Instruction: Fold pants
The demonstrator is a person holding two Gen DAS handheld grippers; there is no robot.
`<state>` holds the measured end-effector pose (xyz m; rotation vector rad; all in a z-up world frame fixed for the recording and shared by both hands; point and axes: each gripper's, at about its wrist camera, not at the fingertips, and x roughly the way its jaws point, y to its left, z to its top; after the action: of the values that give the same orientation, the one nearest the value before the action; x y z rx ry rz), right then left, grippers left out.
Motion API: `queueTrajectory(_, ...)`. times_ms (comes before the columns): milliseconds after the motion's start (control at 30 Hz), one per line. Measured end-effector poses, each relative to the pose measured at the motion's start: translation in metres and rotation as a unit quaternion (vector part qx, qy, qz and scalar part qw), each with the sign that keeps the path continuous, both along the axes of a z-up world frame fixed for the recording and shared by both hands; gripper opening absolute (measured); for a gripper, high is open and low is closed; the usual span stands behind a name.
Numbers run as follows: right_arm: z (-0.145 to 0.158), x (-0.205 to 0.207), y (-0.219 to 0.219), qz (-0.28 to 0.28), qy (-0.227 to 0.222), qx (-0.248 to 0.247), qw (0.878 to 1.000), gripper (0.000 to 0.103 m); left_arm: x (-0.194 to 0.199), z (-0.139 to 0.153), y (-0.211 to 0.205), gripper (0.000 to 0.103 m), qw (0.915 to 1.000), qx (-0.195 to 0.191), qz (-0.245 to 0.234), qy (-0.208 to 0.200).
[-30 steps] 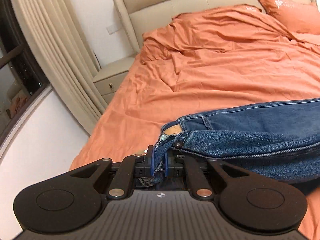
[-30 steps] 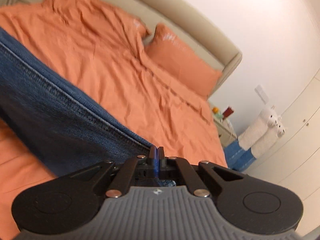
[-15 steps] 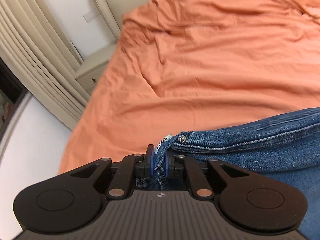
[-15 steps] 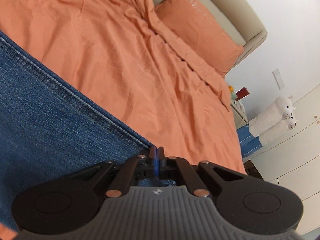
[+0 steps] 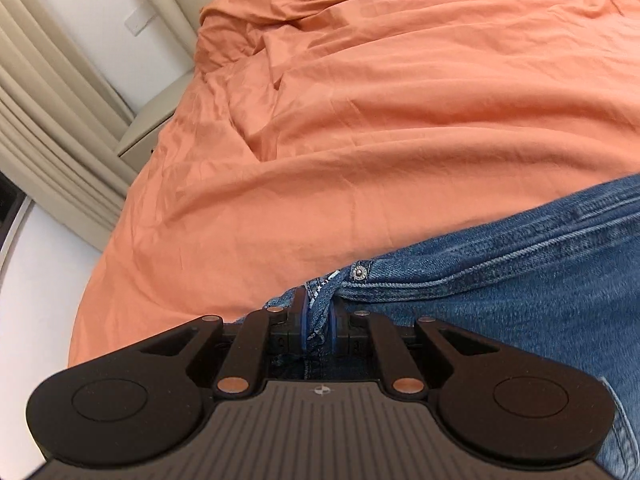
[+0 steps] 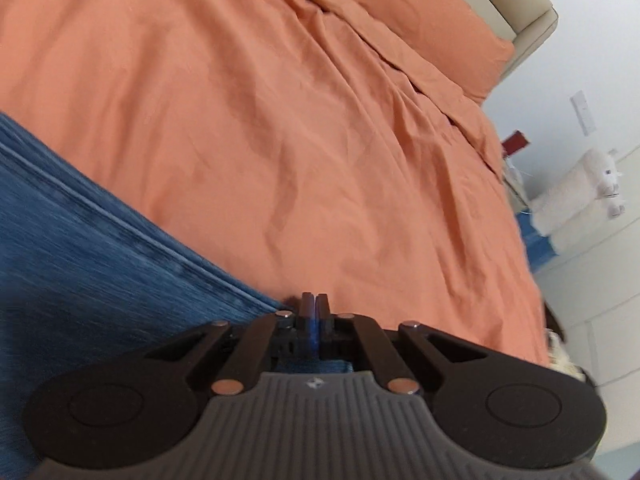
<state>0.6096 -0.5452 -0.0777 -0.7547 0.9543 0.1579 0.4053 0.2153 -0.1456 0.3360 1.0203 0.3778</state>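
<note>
The blue jeans [image 5: 520, 292] stretch to the right over the orange bed sheet [image 5: 380, 128] in the left wrist view. My left gripper [image 5: 319, 304] is shut on the waistband beside the metal button [image 5: 360, 271]. In the right wrist view the jeans [image 6: 88, 248] run off to the left. My right gripper [image 6: 314, 304] is shut on their edge, with denim showing between and behind the jaws. The part of the jeans between the two grippers is out of view.
The bed sheet [image 6: 300, 120] is wrinkled. An orange pillow [image 6: 420, 20] and the beige headboard [image 6: 532, 16] lie at the far right. A bedside table [image 5: 152, 128] and curtain [image 5: 48, 128] stand left of the bed. White plush toys [image 6: 580, 196] stand by the right wall.
Both grippers have tilted down and come closer to the bed, still holding the jeans. The headboard and pillows have slid up toward the frame edges.
</note>
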Motion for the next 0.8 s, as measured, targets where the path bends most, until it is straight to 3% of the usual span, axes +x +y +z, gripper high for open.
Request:
queueTrajectory(67,0.011,-0.003,-0.003,0.012,0.006,0.020,1.000,0.001,-0.004,0.005,0.002,0.011,1.0000,-0.007,-0.005,-0.005)
queueTrajectory(200,0.030,-0.008,-0.012,0.051,0.050,0.083,0.994,0.034,-0.008,0.014,0.002,0.011,0.9998,-0.010,-0.011,-0.011)
queueTrajectory(300,0.029,-0.012,0.008,0.106,0.068,0.074,0.989,0.035,-0.008,0.015,-0.002,0.011,0.9998,-0.001,-0.013,-0.013)
queueTrajectory(400,0.024,-0.017,0.036,0.148,0.105,0.092,0.979,0.034,-0.014,0.024,-0.004,0.010,0.9996,-0.001,-0.009,-0.027)
queueTrajectory(500,0.007,-0.022,0.054,0.164,0.121,0.070,0.976,0.029,-0.027,0.041,-0.006,0.010,0.9983,-0.004,-0.013,-0.057)
queueTrajectory(533,0.001,-0.023,0.055,0.163,0.128,0.073,0.976,0.023,-0.030,0.048,-0.006,0.010,0.9976,-0.007,-0.012,-0.068)
queueTrajectory(567,-0.001,-0.024,0.055,0.163,0.132,0.076,0.975,0.000,-0.033,0.053,-0.006,0.010,0.9969,-0.010,-0.011,-0.077)
queueTrajectory(700,-0.004,-0.046,0.062,0.194,0.092,0.047,0.976,0.000,-0.038,0.063,-0.007,0.010,0.9956,-0.006,-0.013,-0.093)
queueTrajectory(800,0.007,-0.054,0.051,0.168,0.055,0.055,0.983,0.000,-0.034,0.066,-0.005,0.010,0.9931,-0.010,-0.007,-0.116)
